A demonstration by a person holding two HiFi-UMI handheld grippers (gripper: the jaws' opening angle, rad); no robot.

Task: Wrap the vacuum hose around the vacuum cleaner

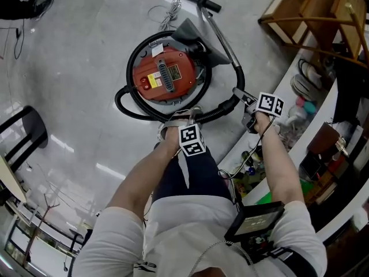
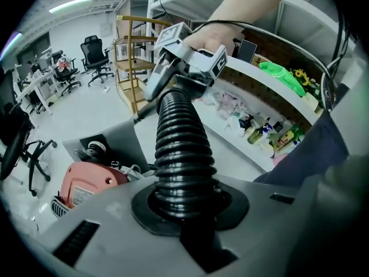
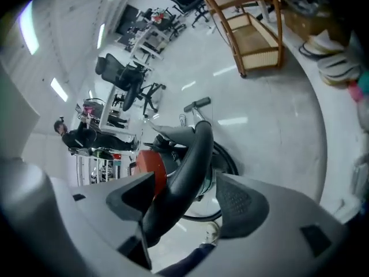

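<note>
person seen from above, standing over a red vacuum [image 1: 164, 74] on a shiny floor, a gripper in each hand

black ribbed hose [image 1: 128, 105] already rings the vacuum approx once: it hugs the body on the far & left sides, bulges out at the near-left, then runs along the near side toward the person's feet

left gripper [image 1: 180, 120] sits just near-side of the vacuum, clamped on the hose; its own view shows the ribs pinched between the pads w/ the hose rising away from them

right gripper [image 1: 245, 100] is near-right of the vacuum, jaws spread wide; its view shows the smooth black end of the hose lying loose between them, leaning on one pad, the other pad clear, so nothing is gripped there

metal wand [image 1: 226, 39] arcs from that end up the right side of the vacuum to a black handle [image 1: 202, 2] beyond it; grey nozzle [image 1: 199, 36] rests against the far-right of the body

judgement: roughly halfway; first loop laid, but the stretch between the grippers, plus the wand, hangs outside the ring & needs bringing in snug round the vacuum
</note>
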